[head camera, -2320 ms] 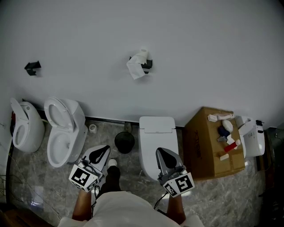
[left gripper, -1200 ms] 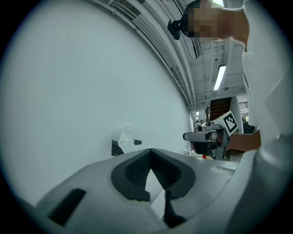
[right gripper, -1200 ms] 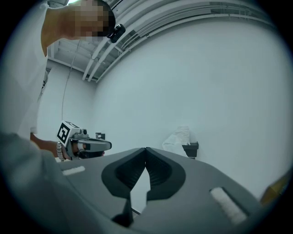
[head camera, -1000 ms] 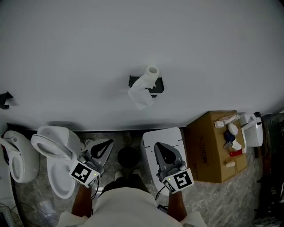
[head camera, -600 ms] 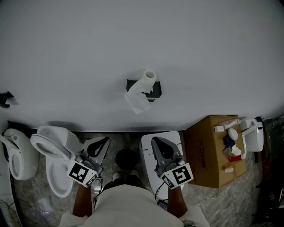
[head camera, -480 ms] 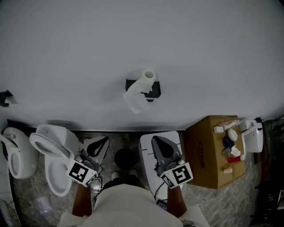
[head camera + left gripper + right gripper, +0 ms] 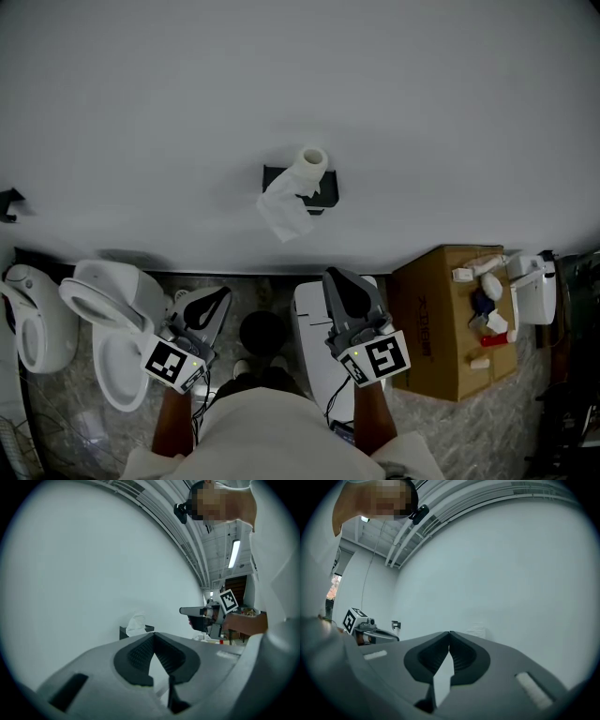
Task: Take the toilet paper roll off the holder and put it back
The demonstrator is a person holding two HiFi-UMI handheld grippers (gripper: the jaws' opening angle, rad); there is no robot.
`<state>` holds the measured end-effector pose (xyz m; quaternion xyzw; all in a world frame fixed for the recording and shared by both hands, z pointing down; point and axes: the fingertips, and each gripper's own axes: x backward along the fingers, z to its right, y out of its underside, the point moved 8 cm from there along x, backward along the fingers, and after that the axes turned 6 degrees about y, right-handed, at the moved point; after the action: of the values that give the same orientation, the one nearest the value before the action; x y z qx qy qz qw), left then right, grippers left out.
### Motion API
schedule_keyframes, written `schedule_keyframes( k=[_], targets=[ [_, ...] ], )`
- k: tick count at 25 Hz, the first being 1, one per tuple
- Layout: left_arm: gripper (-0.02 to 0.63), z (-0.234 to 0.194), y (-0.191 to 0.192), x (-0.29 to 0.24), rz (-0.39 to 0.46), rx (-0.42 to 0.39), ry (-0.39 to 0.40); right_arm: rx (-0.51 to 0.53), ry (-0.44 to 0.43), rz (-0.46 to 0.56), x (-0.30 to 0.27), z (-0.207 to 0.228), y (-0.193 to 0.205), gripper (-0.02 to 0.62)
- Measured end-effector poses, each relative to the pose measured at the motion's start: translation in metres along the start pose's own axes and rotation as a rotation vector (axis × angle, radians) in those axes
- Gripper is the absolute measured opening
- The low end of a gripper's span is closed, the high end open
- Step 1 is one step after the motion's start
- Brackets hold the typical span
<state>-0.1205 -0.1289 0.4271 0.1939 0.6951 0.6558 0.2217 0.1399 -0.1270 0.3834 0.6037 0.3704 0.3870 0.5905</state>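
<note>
**A:** Entry one: how far along do we put the job?

**B:** We log it as not started. The toilet paper roll (image 7: 312, 161) sits on its black holder (image 7: 325, 190), mounted on the white wall (image 7: 300, 75). Neither removal nor return shows as done, so both halves are left.

**A:** Entry two: the grippers?

**B:** Left gripper (image 7: 217, 298): low, near the person's body, well apart from the roll. Its fingers are closed tip to tip with nothing between them. Right gripper (image 7: 337, 281): also low, over the closed toilet (image 7: 314, 328). Its fingers are pressed together and empty. We judge that one of them must rise to the wall and part its fingers before anything else can happen.

**A:** Entry three: which way does the roll lie?

**B:** Long axis: we read it as running up and down the wall, close to upright. The hollow core opening shows at the roll's top end, facing upward toward the head camera. The body of the roll drops from there onto the holder.

**A:** Any loose paper?

**B:** One crumpled tail (image 7: 281, 211). It hangs off the roll's lower side, down and toward the person's left, partly covering the holder's front. Whether a peg runs through the core we cannot tell.
</note>
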Motion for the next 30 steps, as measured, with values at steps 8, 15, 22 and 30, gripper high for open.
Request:
schedule_keyframes(
  k=[8, 15, 22, 30],
  targets=[
    [-0.002, -0.005, 0.001, -0.003, -0.010, 0.004, -0.004, 0.109, 0.018, 0.002, -0.043, 0.014, -0.010, 0.011],
    [-0.001, -0.005, 0.005, -0.007, -0.019, 0.008, 0.001, 0.126, 0.012, -0.019, -0.081, 0.027, -0.009, 0.012],
    [-0.002, -0.009, 0.006, -0.005, -0.025, 0.008, -0.005, 0.108, 0.019, -0.065, -0.115, 0.038, 0.003, 0.053],
    [-0.001, -0.013, 0.008, -0.001, -0.034, 0.013, -0.015, 0.076, 0.058, -0.137, -0.143, 0.054, 0.020, 0.211]
  ],
)
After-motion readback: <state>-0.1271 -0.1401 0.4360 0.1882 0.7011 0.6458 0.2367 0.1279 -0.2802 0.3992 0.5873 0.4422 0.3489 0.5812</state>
